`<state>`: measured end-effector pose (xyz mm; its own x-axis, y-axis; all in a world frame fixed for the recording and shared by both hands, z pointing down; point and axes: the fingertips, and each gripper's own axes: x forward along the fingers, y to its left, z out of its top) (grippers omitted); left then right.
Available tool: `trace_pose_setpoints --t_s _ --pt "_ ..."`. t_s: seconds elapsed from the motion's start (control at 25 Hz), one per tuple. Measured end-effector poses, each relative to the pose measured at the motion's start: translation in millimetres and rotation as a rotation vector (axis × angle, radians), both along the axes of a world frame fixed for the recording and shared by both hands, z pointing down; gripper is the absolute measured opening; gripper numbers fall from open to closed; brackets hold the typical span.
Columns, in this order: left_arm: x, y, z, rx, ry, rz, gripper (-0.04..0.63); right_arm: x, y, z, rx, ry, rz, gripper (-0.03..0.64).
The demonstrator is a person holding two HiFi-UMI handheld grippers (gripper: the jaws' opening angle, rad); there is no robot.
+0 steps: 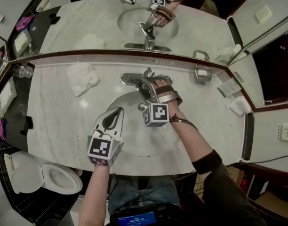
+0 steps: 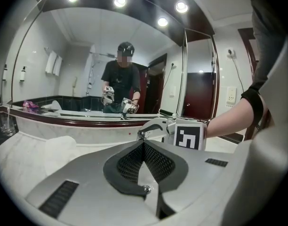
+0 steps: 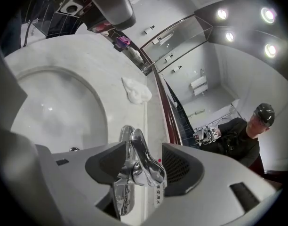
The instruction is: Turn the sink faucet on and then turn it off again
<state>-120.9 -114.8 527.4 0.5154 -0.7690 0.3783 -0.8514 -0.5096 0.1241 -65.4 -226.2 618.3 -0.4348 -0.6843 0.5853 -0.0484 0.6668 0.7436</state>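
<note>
The marble desk point(image 1: 54, 112) runs along a wall mirror point(image 1: 87, 27). At its far left edge stand drinking glasses point(image 1: 22, 70). A crumpled white washcloth point(image 1: 83, 77) lies near the back edge, left of the basin point(image 1: 130, 142); the desk surface in front of it is bare.

The left tool point(image 1: 115, 116) is above the front left rim of the basin. Its jaws are closed tip to tip with nothing between them. It is well apart from the faucet, with open basin space to its right.

The chrome faucet point(image 1: 146, 76) is mounted at the back centre of the basin, just in front of the mirror edge. The right tool point(image 1: 146, 87) reaches it from the front. Its jaws stand wide apart on either side of the lever point(image 3: 141, 161), and a gap shows at the right-hand pad. No water flow is visible.

A soap dish point(image 1: 202, 73) sits near the back edge, right of the faucet and clear of both tools.
</note>
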Motion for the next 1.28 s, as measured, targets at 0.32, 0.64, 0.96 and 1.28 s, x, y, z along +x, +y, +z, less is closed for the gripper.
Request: trace_pose_setpoints --t_s 0.32,0.64,0.96,1.28 --pt "-8.0 -0.8 11.8 -0.019 0.001 -0.014 0.002 -13.2 -9.0 8.8 0.094 0.040 -0.076 0.083" --pt "-11.5 0.6 18.3 -0.025 -0.014 -0.003 0.002 -13.2 -12.2 3.1 0.083 -0.042 -0.044 0.077" --pt "-6.1 -3.9 10.4 -0.031 0.000 -0.019 0.002 -13.2 -13.6 -1.2 0.027 -0.085 -0.039 0.078" --pt "-3.8 -6.8 8.9 -0.025 -0.019 -0.008 0.002 -10.9 -16.6 -3.7 -0.036 -0.143 -0.008 0.081"
